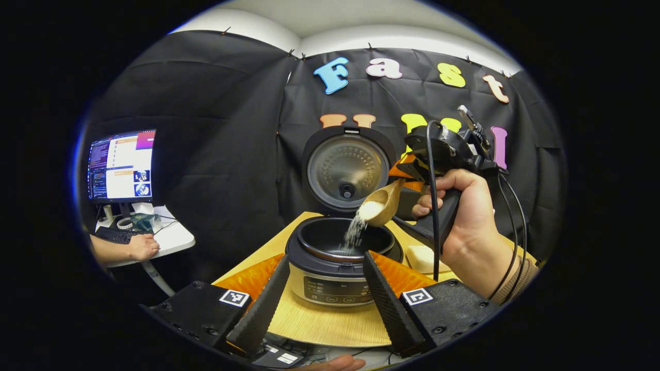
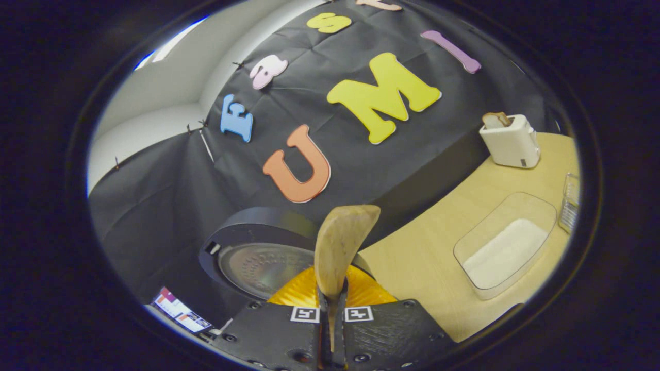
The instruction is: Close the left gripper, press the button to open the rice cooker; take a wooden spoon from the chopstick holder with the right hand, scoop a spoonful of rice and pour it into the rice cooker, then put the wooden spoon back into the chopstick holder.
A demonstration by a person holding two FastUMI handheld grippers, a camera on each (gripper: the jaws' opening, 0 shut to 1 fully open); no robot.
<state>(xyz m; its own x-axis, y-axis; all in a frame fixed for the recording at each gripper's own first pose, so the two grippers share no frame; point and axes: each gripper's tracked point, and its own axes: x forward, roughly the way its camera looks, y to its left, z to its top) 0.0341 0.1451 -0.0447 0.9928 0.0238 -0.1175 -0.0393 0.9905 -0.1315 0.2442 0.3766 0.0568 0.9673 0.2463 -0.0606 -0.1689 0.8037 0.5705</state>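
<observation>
One wooden table (image 1: 319,322) fronts black cloth, monitor (image 1: 121,165) at left.

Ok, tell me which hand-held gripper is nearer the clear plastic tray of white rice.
Right. The right hand-held gripper, clamped on the wooden spoon, hangs above the black rice cooker, beside the clear tray of rice. The left hand-held gripper sits open before the cooker's front.

A white toaster (image 2: 510,141) stands on the pale wooden worktop (image 2: 428,252) near the cloth wall, something brown, perhaps bread, in its slot. Nearer lies a clear lidded container (image 2: 505,245) with a white block inside. Off to the side, a lit monitor (image 1: 121,165) stands on a small white desk (image 1: 172,239) with a keyboard (image 1: 114,235).
</observation>
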